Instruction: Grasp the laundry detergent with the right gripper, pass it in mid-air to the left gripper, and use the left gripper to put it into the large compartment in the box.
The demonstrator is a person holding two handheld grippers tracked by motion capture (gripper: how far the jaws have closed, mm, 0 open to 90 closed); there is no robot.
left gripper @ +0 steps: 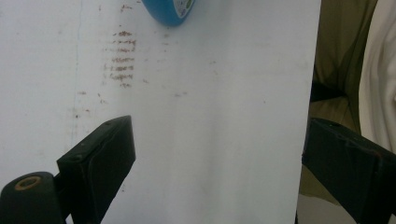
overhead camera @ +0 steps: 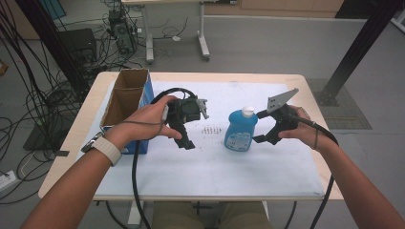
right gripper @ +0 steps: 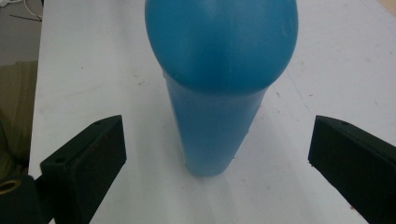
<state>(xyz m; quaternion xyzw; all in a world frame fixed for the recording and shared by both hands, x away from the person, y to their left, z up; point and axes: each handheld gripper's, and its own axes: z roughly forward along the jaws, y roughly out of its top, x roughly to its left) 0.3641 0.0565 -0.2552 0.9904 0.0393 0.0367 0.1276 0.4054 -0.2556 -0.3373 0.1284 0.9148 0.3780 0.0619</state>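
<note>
The blue detergent bottle point(overhead camera: 241, 130) stands upright on the white mat point(overhead camera: 215, 167) of the worktop point(overhead camera: 305, 90), near the mat's middle, its white cap point(overhead camera: 247, 111) on top. Its long axis is vertical.

The right tongs point(overhead camera: 259, 127) are the nearer pair. They sit just beside the bottle, on the side away from the cardboard box point(overhead camera: 128, 102), and point at the bottle's body. Their jaws stand wide apart and hold nothing. In the right gripper view the bottle point(right gripper: 219, 84) lies straight ahead, centred in the gap between the two jaws, with clear mat on both sides of it; neither pad touches it. The coming move appears to be a short level advance until the bottle body stands between the jaws, then closure across its narrow width.

The left tongs point(overhead camera: 186, 142) hover over the mat between the box and the bottle, pointing down. Their jaws are also open and empty. In the left gripper view the base of the bottle point(left gripper: 169, 11) shows at the far edge, well apart from the jaws.

A patch of brown marks point(overhead camera: 210, 130) lies on the mat between the left tongs and the bottle; it is flat and obstructs nothing. The box stands open-topped at the mat's edge beyond the left hand point(overhead camera: 150, 121), well apart from the bottle. Nothing stands between the right tongs and the bottle. The bottle is tall on a small base, so an off-centre contact could tip it.
</note>
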